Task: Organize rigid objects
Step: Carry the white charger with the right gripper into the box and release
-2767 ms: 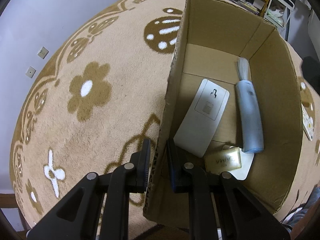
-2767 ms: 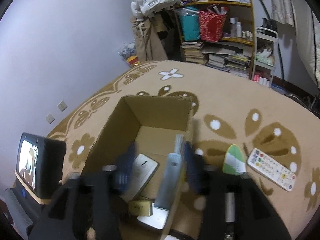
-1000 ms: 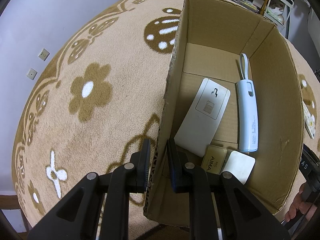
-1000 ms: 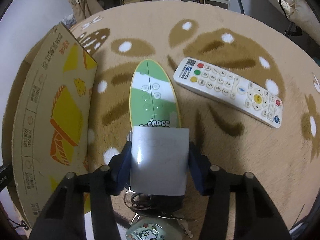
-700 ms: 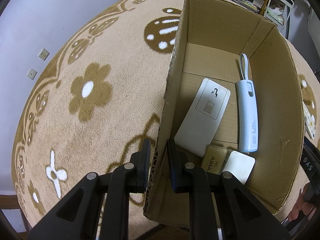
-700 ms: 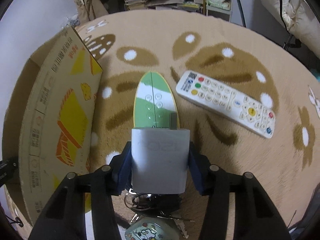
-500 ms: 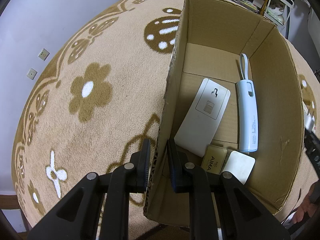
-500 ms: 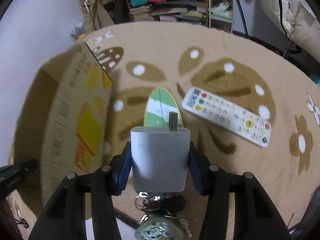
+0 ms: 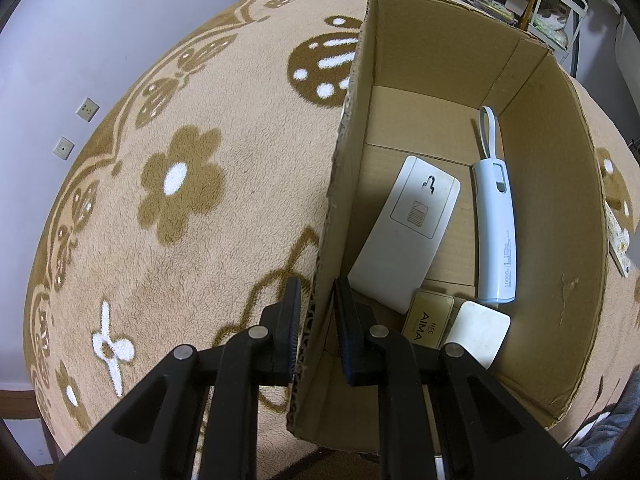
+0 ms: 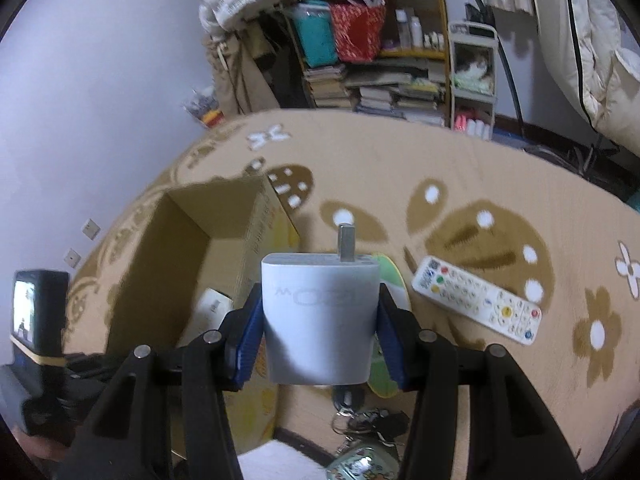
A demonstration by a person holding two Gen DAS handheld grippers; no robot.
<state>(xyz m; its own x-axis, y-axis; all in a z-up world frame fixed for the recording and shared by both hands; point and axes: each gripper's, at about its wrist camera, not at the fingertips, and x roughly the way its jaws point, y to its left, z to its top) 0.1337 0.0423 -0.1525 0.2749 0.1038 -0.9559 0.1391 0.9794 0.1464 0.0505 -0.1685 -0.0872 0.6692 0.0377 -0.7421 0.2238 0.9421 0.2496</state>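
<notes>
Left wrist view: we held the left claw (image 9: pixel 316 332) pinched on the near wall of the cardboard box (image 9: pixel 592 280), one jaw outside and one inside, presumably to steady the box on the flower-patterned carpet (image 9: pixel 180 220) while things went in. On the box floor lay a white flat device (image 9: pixel 408 236), a pale blue power bank (image 9: pixel 496 232), a gold card (image 9: pixel 428 320) and a white square pad (image 9: pixel 478 330).

Right wrist view: we held the right claw (image 10: pixel 320 324) clamped on the sides of a white charger (image 10: pixel 320 316), its plug prong pointing away from the camera, raised above the carpet beside the box; we judged the box to be its destination. A white remote (image 10: pixel 476 300) lay on the carpet to the right. The charger hid most of a green oval object (image 10: pixel 390 276). Its lettering was blurred, and the keys (image 10: pixel 372 424) below were partly cut off.
</notes>
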